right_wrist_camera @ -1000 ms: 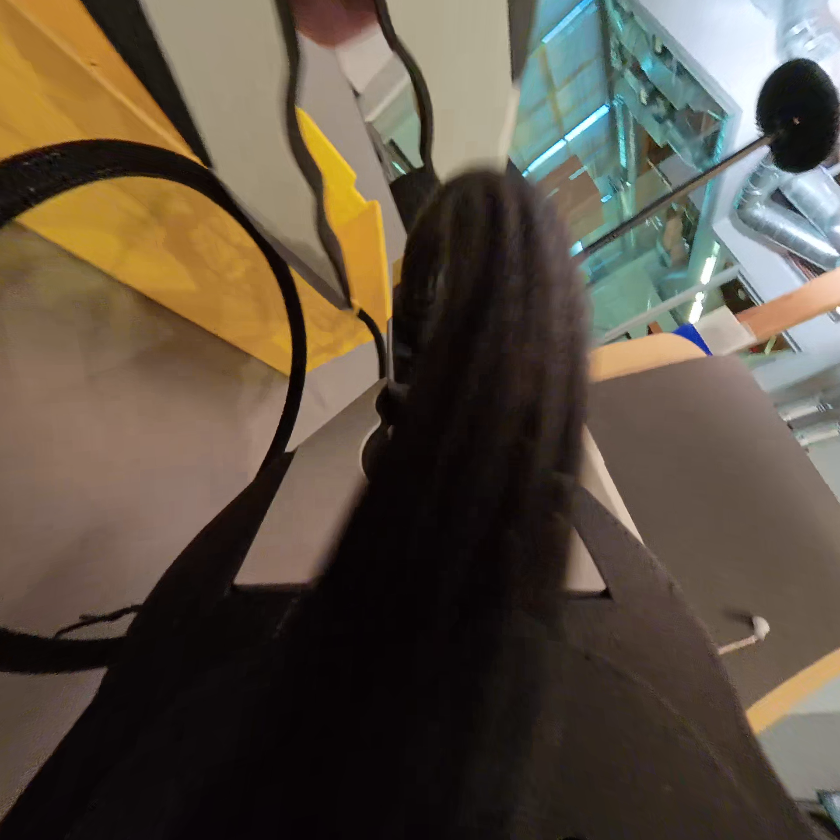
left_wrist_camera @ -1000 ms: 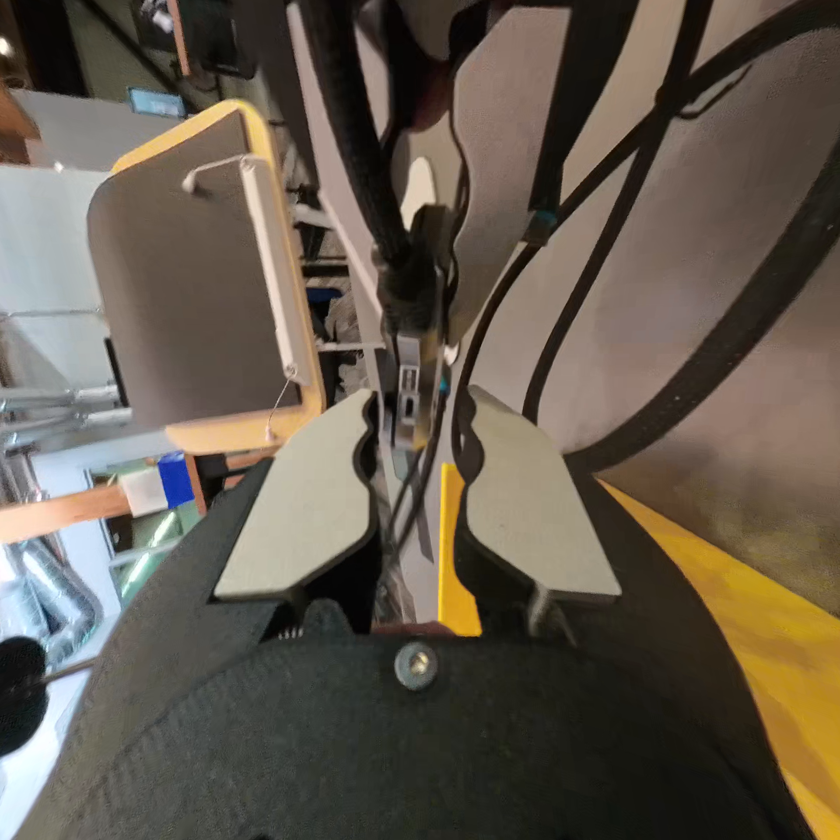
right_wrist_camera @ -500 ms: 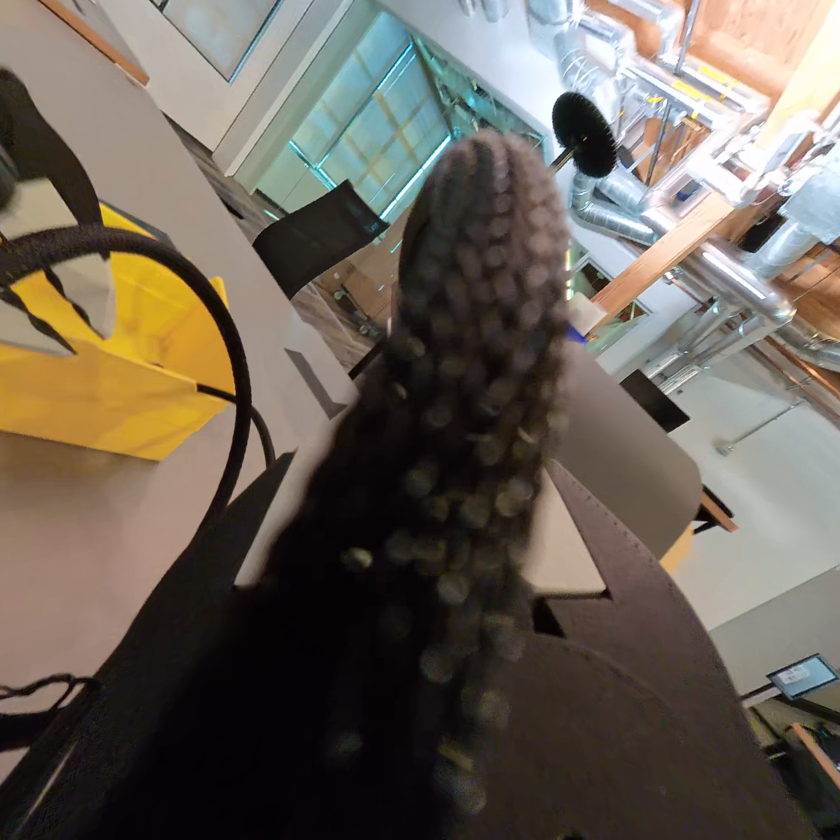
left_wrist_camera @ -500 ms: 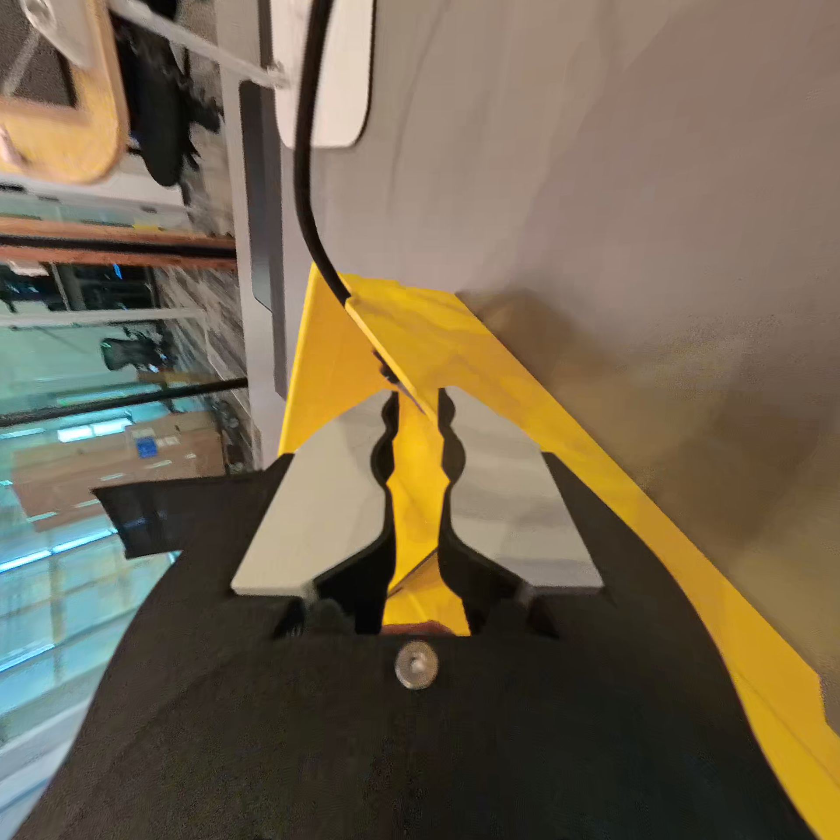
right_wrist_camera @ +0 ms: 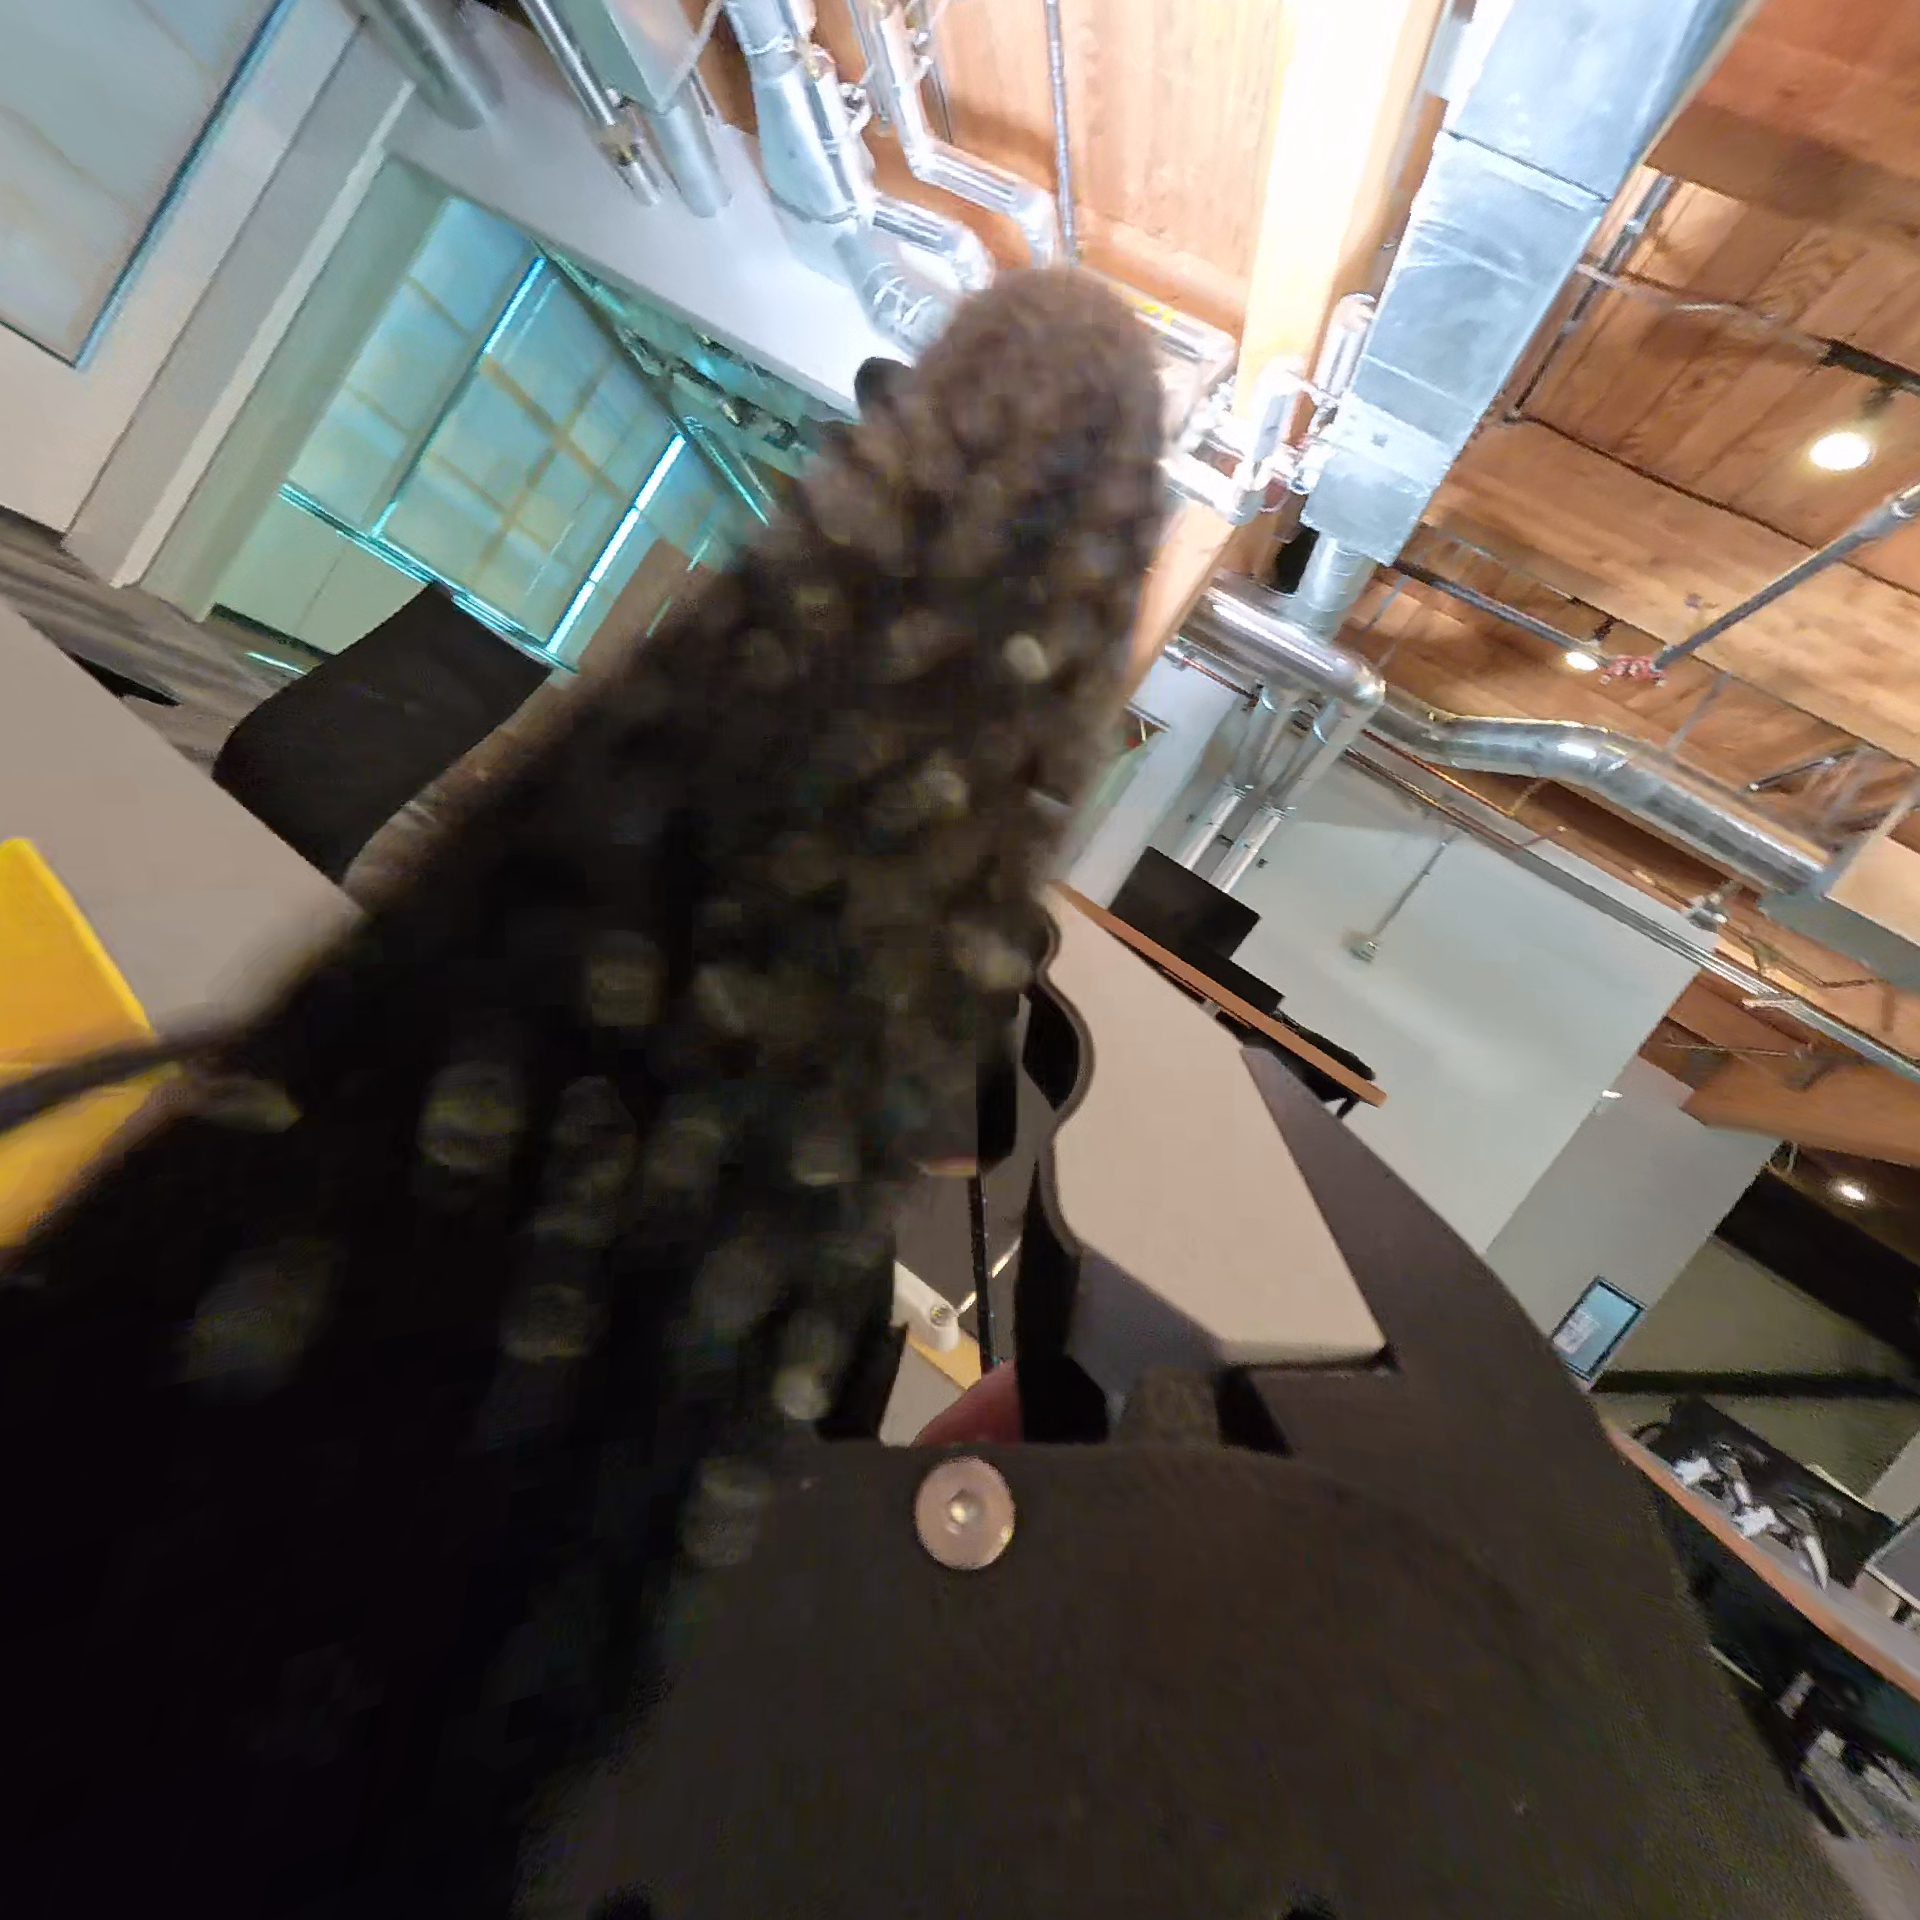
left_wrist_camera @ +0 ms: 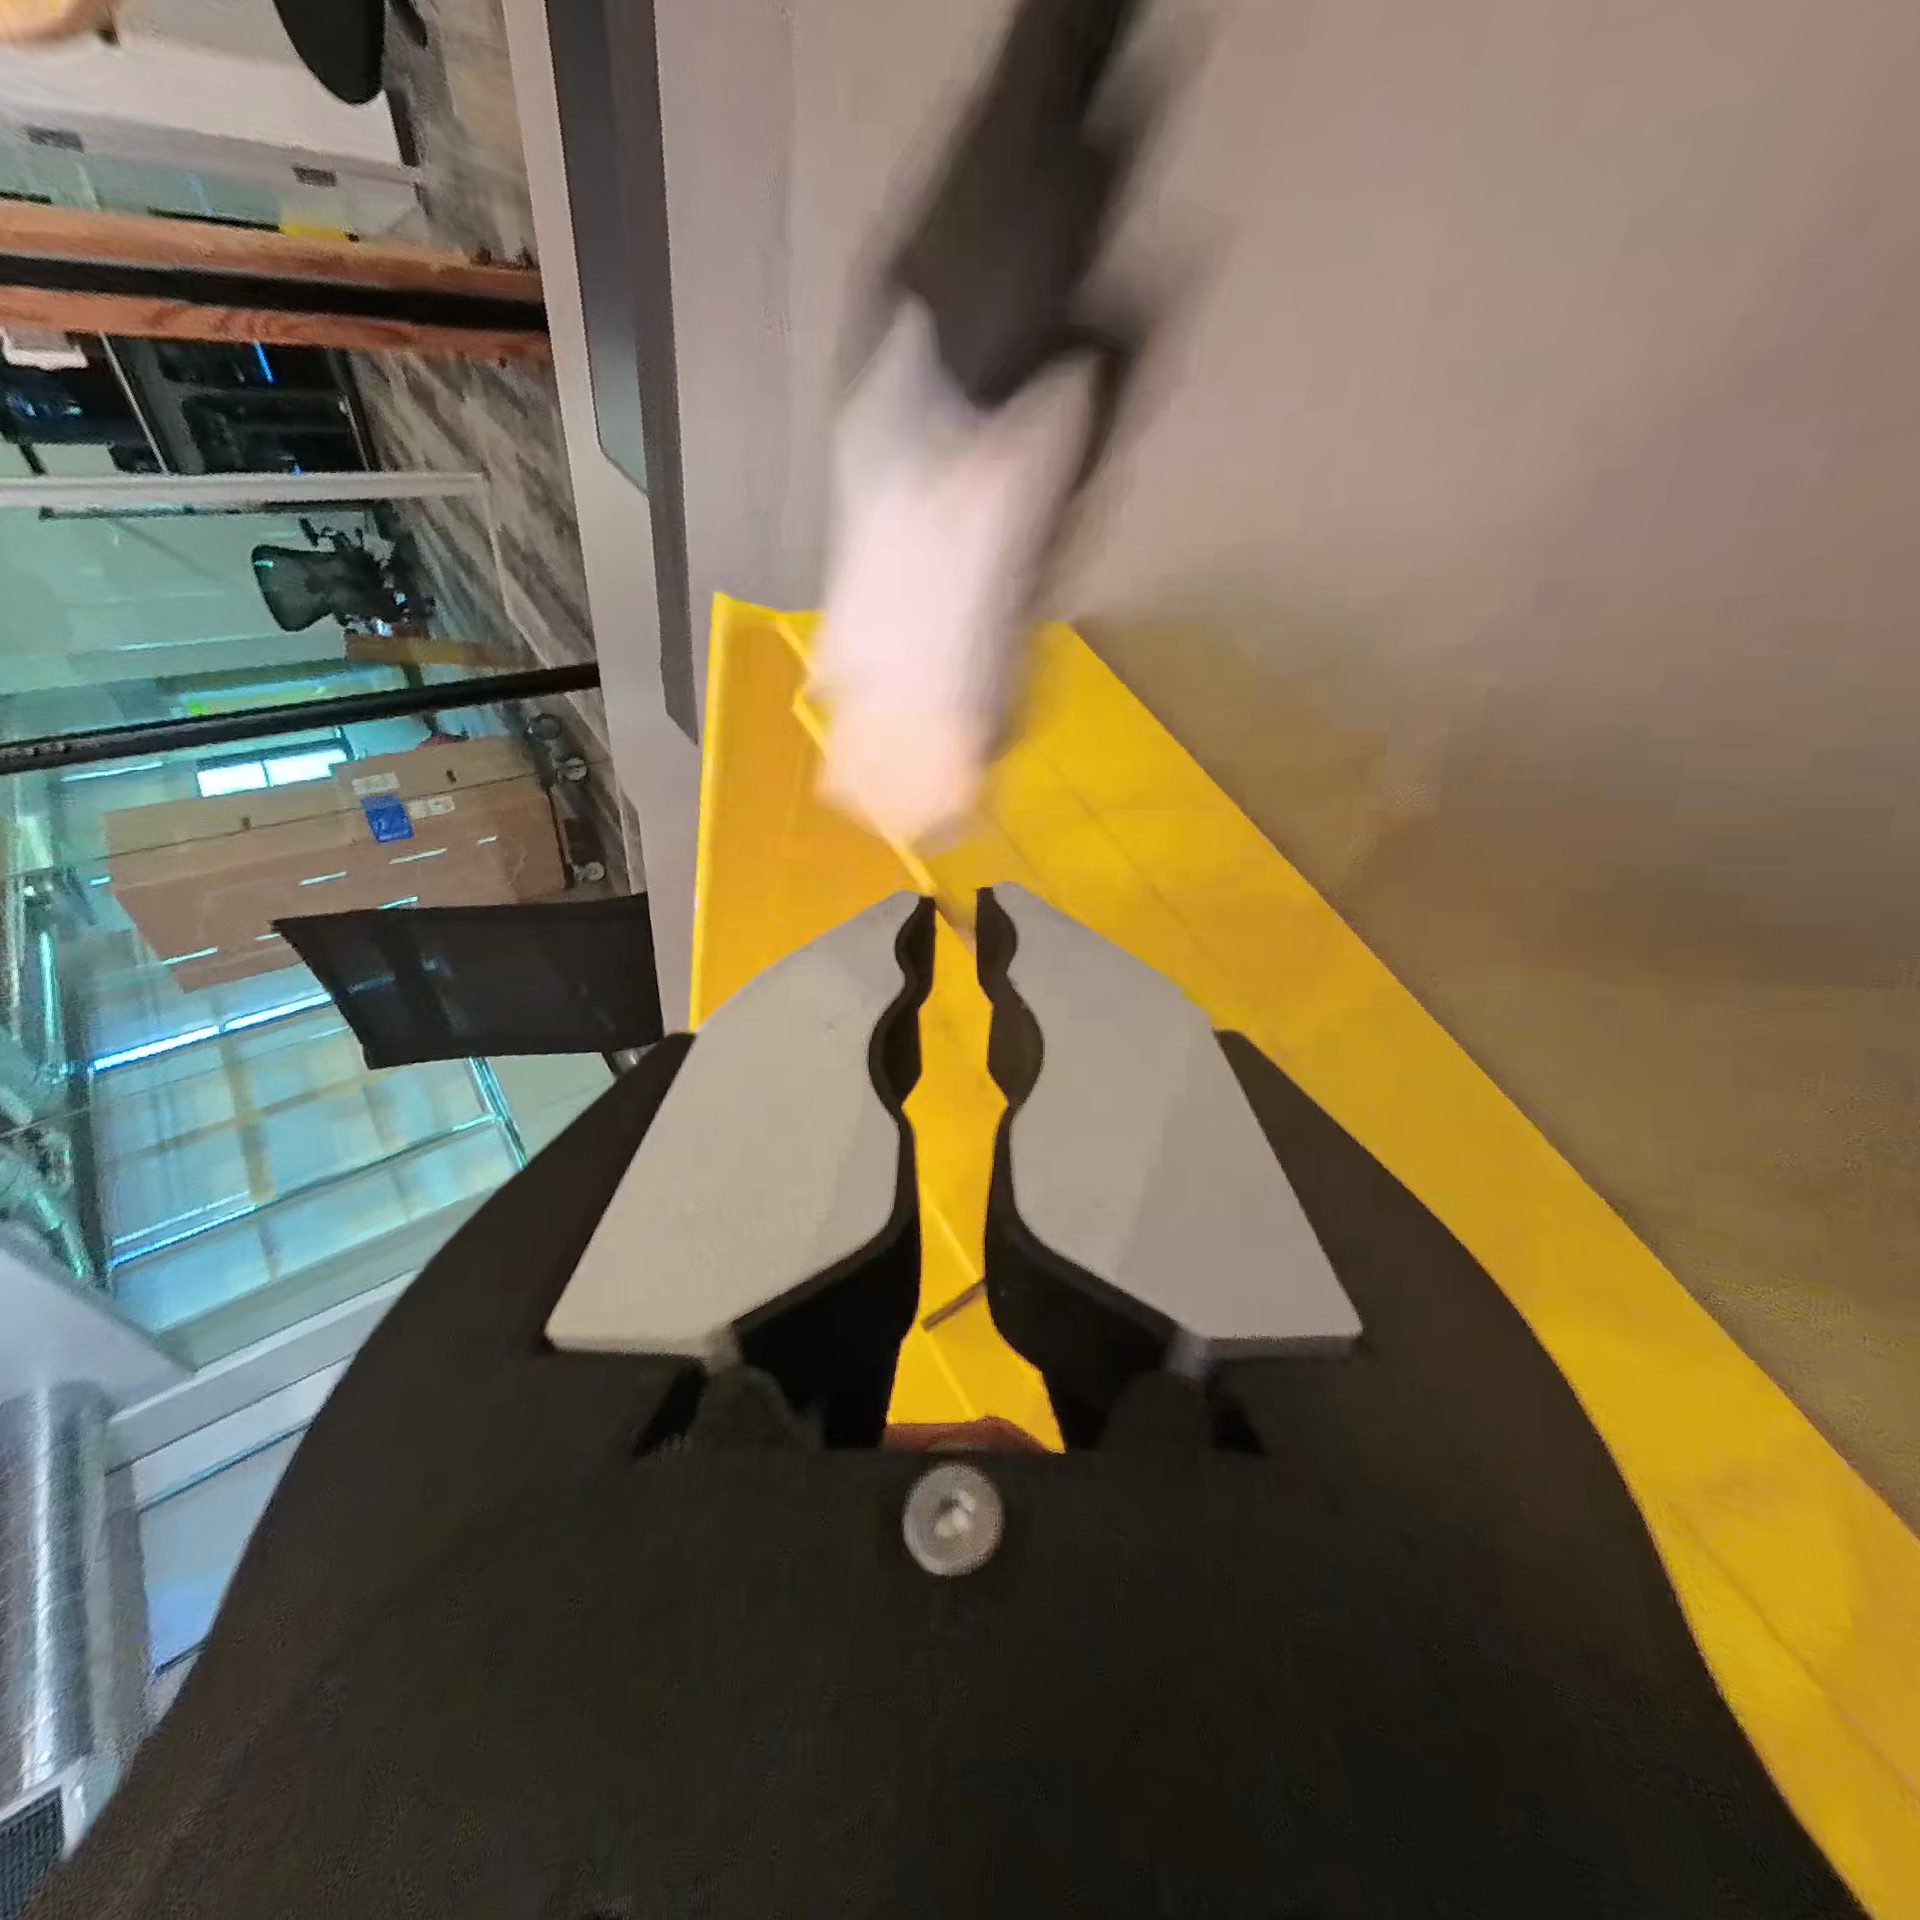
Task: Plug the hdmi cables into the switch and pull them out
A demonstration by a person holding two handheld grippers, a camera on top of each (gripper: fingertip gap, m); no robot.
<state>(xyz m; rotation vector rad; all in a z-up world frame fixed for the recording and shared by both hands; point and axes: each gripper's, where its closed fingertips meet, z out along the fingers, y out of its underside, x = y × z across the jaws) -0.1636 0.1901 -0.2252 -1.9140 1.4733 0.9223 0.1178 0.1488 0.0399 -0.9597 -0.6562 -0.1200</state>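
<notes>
Cable (right_wrist_camera: 831, 831): a thick braided run is seen blurred right across the right wrist lens, with its long axis running up and away along the right gripper (right_wrist_camera: 1013, 1039). One finger is hidden by it, so it cannot be told whether those jaws are closed or holding it. No switch and no plug end are shown in either view.

Counter (left_wrist_camera: 1455, 520): a grey, bare stretch is seen ahead of the left gripper (left_wrist_camera: 954, 914), with the edge close on its left side, so room is judged to lie to the right and forward.

Yellow sheet (left_wrist_camera: 1195, 987): it is laid flat on the counter, directly under and ahead of the left jaws.

Blurred white-and-black thing (left_wrist_camera: 935, 582): it is seen just past the left jaw tips, tilted, and its kind cannot be told.

Left jaws: set narrow, with a slim gap and nothing held.

Thin cord (right_wrist_camera: 977, 1247): it is seen running along the gap beside the visible right finger.

The cable is judged nearer the right gripper, and the switch must be found first.
</notes>
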